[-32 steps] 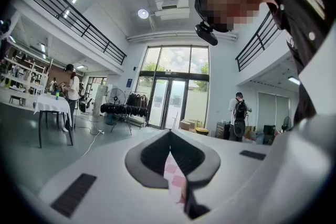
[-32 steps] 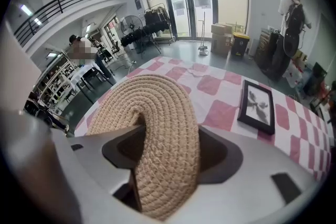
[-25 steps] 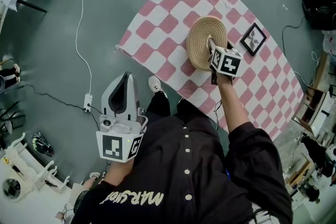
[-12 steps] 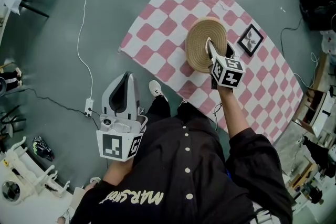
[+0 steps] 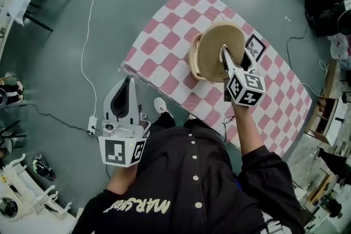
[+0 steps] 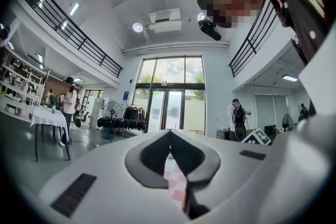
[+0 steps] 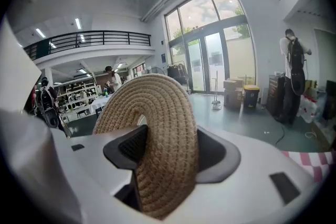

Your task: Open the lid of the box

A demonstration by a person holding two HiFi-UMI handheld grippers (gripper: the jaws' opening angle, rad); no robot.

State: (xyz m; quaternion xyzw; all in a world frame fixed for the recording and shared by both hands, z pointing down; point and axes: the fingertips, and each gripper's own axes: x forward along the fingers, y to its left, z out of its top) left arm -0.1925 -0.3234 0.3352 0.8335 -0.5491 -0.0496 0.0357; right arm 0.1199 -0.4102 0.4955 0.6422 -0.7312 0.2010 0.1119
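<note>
The coiled-rope lid (image 5: 211,46), tipped up off the box (image 5: 193,61) mid-way across the checked cloth (image 5: 159,41), looks light and slightly flexible, well held at its rim by the right claw (image 5: 226,55); the left claw (image 5: 129,80) is closed, empty.

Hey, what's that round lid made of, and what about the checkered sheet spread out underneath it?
Lid: looks like coiled natural-fibre rope, maybe seagrass or jute. It is tan and matte, with spiral rows and braided stitching showing.
Checkered sheet: seems to be thin woven fabric, pink and white, matte. Its edge is wavy and lies limp rather than stiff.
</note>
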